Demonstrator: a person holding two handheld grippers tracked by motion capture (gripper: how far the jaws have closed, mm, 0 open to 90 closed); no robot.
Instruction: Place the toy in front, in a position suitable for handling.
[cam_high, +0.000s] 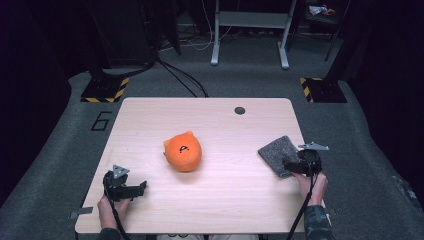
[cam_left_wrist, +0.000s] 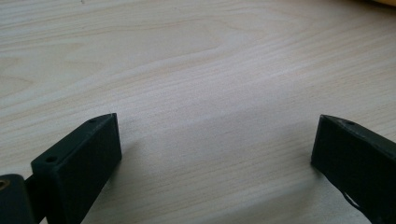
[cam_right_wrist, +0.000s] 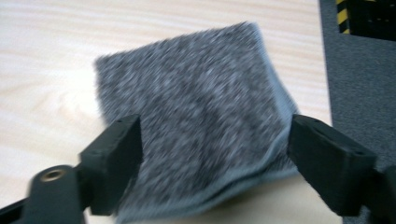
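**One cloth, one plush, two grippers on a pale table**

One folded grey fleecy cloth (cam_high: 278, 155) lies flat near the right edge of the light wooden table (cam_high: 210, 115), about halfway along that edge. One round orange plush toy with small ears and a black mark on top (cam_high: 183, 151) sits near the table's middle, well apart from the cloth. One small dark round disc (cam_high: 240, 110) is set into the far part of the tabletop.

The right gripper (cam_right_wrist: 212, 140) is released: its two black jaws stand wide, one on either side of the cloth's near folded edge, neither pad pressing on it. The cloth's layered hem (cam_right_wrist: 224, 193) faces the jaws, and its right side runs close to the table's right edge, beyond which grey carpet (cam_right_wrist: 359, 70) shows.

The left gripper (cam_left_wrist: 215, 135) rests at the near left of the table, jaws spread wide with bare wood between them.

Open room: a broad bare strip of wood lies between plush and cloth, another between plush and left gripper, and the whole far half of the table is free apart from the disc. The cloth itself has little margin on its right.
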